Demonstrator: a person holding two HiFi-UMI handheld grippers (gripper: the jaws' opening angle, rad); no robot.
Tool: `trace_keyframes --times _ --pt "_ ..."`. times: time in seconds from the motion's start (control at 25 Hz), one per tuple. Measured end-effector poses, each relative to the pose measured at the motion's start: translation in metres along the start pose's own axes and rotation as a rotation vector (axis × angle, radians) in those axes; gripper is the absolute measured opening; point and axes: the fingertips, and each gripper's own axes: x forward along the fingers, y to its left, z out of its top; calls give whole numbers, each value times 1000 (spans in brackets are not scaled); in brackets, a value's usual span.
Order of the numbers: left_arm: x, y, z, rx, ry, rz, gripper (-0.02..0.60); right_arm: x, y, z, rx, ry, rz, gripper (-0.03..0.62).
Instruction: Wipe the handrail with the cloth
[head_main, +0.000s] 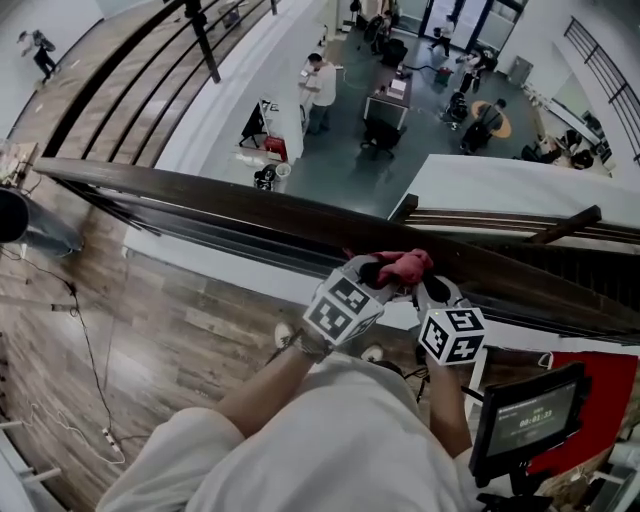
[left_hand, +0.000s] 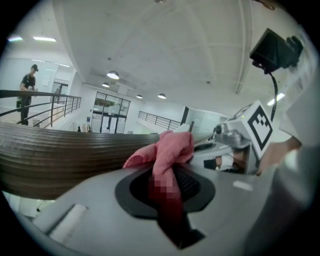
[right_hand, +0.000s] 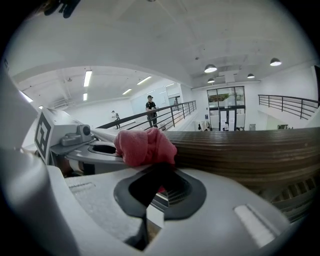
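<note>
A dark wooden handrail (head_main: 200, 200) runs across the head view from left to lower right. A bunched pink cloth (head_main: 405, 265) lies on top of it. My left gripper (head_main: 378, 272) and right gripper (head_main: 422, 284) meet at the cloth side by side, each shut on it. In the left gripper view the cloth (left_hand: 169, 149) rises from the closed jaws of the left gripper (left_hand: 167, 172), against the rail (left_hand: 60, 150). The right gripper view shows the cloth (right_hand: 145, 146) pinched in the right gripper (right_hand: 157, 175), with the rail (right_hand: 240, 150) stretching right.
Beyond the rail is an open drop to a lower floor with desks and people (head_main: 322, 90). A black monitor on a stand (head_main: 530, 415) is at my lower right. A cable (head_main: 90, 350) trails over the wood floor at left. A person (right_hand: 151, 111) stands on a far balcony.
</note>
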Motion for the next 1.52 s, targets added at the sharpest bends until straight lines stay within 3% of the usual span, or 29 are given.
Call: trace_keyframes --times 0.8,1.52 --pt "-57 48 -8 -12 -24 14 75 40 62 11 1 -1 11 3" --pt "-146 129 -21 -68 -36 166 87 91 138 24 -9 -6 75 3"
